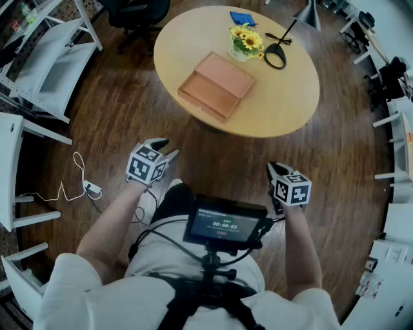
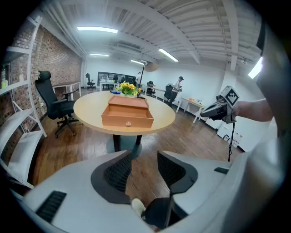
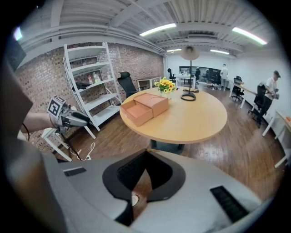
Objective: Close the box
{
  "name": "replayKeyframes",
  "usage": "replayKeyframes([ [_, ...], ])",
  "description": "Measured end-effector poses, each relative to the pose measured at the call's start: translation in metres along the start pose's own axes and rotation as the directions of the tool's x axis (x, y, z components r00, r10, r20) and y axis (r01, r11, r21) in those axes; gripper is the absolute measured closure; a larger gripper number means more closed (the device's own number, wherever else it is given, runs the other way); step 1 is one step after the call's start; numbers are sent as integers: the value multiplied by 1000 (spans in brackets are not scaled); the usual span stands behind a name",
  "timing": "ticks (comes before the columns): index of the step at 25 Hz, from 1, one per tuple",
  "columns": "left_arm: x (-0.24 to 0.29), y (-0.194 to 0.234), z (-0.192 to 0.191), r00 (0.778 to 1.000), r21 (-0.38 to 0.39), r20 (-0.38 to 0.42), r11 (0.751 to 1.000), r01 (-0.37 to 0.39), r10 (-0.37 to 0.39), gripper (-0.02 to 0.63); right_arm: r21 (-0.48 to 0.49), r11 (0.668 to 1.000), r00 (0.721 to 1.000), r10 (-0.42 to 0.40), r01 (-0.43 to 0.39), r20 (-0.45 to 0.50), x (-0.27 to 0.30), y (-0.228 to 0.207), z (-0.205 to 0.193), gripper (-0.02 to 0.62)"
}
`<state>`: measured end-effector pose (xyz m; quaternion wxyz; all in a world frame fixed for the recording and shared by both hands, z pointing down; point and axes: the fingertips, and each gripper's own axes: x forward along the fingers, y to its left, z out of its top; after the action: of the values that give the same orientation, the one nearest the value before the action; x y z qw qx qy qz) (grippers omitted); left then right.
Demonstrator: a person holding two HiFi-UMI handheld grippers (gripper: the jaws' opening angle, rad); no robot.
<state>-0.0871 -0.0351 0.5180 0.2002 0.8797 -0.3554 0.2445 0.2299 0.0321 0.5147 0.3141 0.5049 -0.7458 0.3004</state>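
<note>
A shallow orange box (image 1: 216, 86) lies open on the round wooden table (image 1: 287, 97), its lid folded back behind the tray. The left gripper view shows its front wall with a small knob (image 2: 128, 123). Both grippers hang over the floor, well short of the table's near edge. My left gripper (image 1: 164, 147) is open with nothing between its fingers (image 2: 119, 172). My right gripper (image 1: 274, 169) has its tips together and empty (image 3: 145, 152). Each gripper shows in the other's view: the right gripper (image 2: 213, 110), the left gripper (image 3: 72, 118).
A pot of yellow flowers (image 1: 246, 42), a black desk lamp (image 1: 277, 55) and a blue item (image 1: 242, 18) sit on the far side of the table. White shelves (image 1: 51, 58) stand at left, a cable (image 1: 77, 174) lies on the floor, and a chest-mounted screen (image 1: 226, 222) sits below.
</note>
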Motion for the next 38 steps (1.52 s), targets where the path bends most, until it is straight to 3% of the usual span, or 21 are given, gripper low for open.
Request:
replayKeyframes([
  [5,48,9,11,1000,-27,0,1000,8,-8,456,-67,995,996,77,-80,-37,47,-7,50,591],
  [11,102,27,32,999,-105,31,994,18,-15,462,-168,973,985,148,-161,-91,114,-20,145,591],
  [18,154,45,39,1000,-105,9,994,-11,12,477,-364,905,965,146,-220,-220,213,-27,241,591],
  [23,179,57,43,1000,-112,-1,994,-13,13,477,-482,826,930,127,-292,-345,263,-21,256,591],
  [27,190,62,48,1000,-122,7,993,-6,7,477,-569,758,917,94,-318,-387,275,-20,257,591],
  [33,189,66,58,998,-144,39,989,-39,45,520,-514,789,892,94,-338,-441,273,-16,254,591],
  [38,194,70,66,998,-95,27,994,-62,64,537,-528,777,879,67,-344,-473,274,-15,252,591],
])
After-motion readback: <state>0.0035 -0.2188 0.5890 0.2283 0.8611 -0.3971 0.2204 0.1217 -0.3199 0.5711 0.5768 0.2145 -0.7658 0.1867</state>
